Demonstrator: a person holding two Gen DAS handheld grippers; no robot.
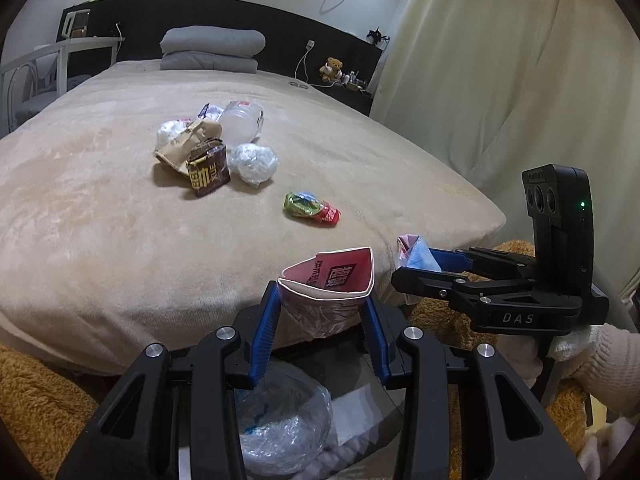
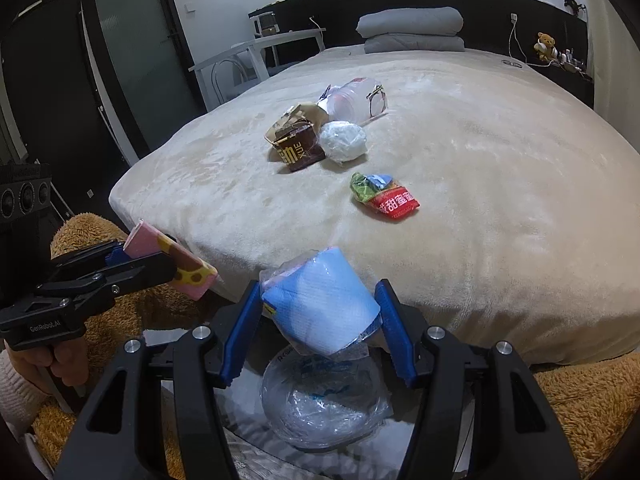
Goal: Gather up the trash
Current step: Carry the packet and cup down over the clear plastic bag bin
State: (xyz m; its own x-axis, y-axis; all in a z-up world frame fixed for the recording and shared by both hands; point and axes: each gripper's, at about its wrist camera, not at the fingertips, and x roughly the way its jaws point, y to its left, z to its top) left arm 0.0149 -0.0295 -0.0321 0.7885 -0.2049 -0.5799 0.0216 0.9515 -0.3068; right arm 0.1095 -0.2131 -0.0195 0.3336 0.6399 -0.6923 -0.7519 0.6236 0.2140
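My left gripper [image 1: 324,320] pinches a pink folded paper carton [image 1: 332,276]; my right gripper [image 2: 318,316] squeezes a blue plastic-wrapped packet [image 2: 320,304], both over a beige plush bed [image 1: 100,200]; perhaps a clear-lined bin [image 2: 324,408] at six o'clock.

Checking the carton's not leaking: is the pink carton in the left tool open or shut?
Open. The pink carton has its top flaps spread, showing the inside, clamped in the left tool.

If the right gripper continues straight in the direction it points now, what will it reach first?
The right gripper, shut on a blue plastic packet, points over the near edge of the bed. The red and green snack wrapper probably comes first, slightly right of its line; depth is uncertain.
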